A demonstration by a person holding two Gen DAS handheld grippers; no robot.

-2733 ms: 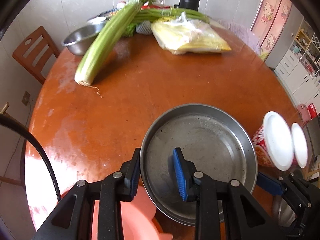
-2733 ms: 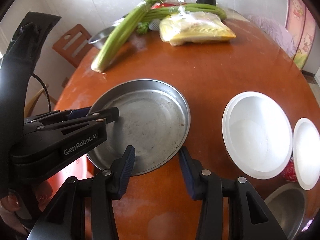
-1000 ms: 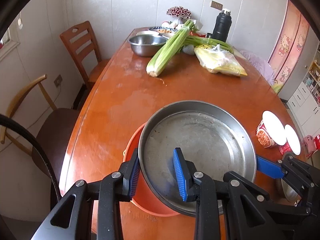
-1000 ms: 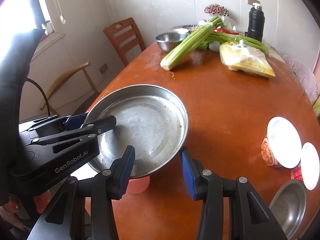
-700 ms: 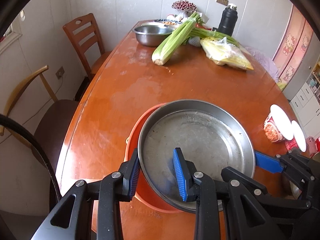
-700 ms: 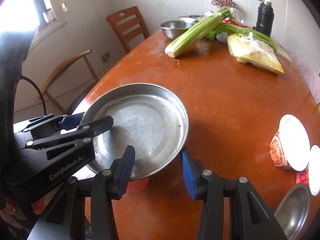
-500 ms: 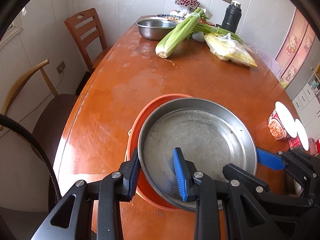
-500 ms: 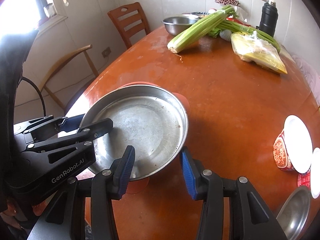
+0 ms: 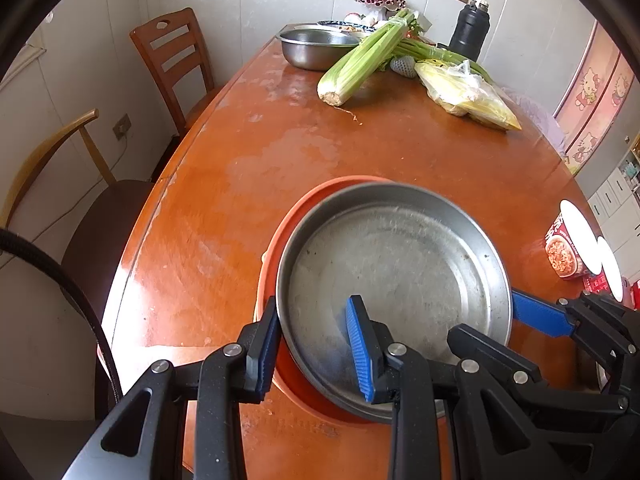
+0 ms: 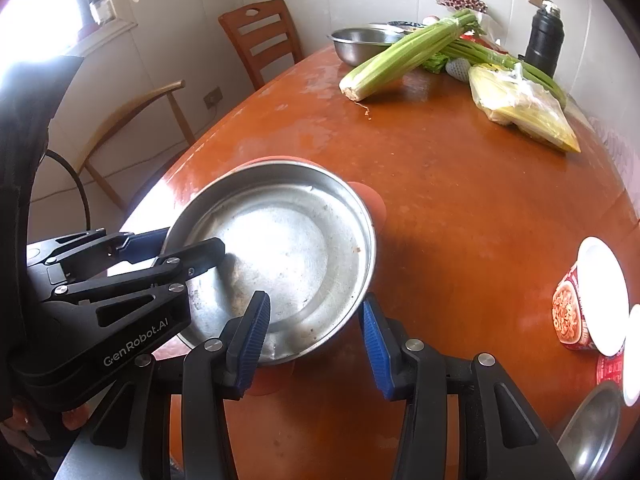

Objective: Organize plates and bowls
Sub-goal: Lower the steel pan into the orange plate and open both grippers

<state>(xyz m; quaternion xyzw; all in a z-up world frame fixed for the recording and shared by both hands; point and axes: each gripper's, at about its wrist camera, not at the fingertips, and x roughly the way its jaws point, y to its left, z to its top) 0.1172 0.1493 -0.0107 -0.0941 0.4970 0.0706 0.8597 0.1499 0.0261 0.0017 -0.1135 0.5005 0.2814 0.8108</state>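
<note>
both tongs clamp one steel pan over an orange plate

both grippers grip the same steel pan, one on each side. left gripper has narrow jaws closed across the pan's near rim, one pad outside and one inside. right gripper straddles the rim on the opposite side, its jaws set a little wider, and it too appears to pinch the wall. in the left wrist view the right gripper's blue pad shows at the pan's right edge.

the pan sits directly over an orange plate, whose rim peeks out on the left and far side. whether the pan already rests on it or hangs just above, i cannot tell.

as a judgement, this stacking step is nearly finished: what remains is to let go and back away. much of the task looks undone. a patterned bowl with a white inside stands near the table's right edge, a second white piece just beside it, and a small steel dish below them, all well apart from the stack. a steel bowl sits at the far end beside celery.
</note>
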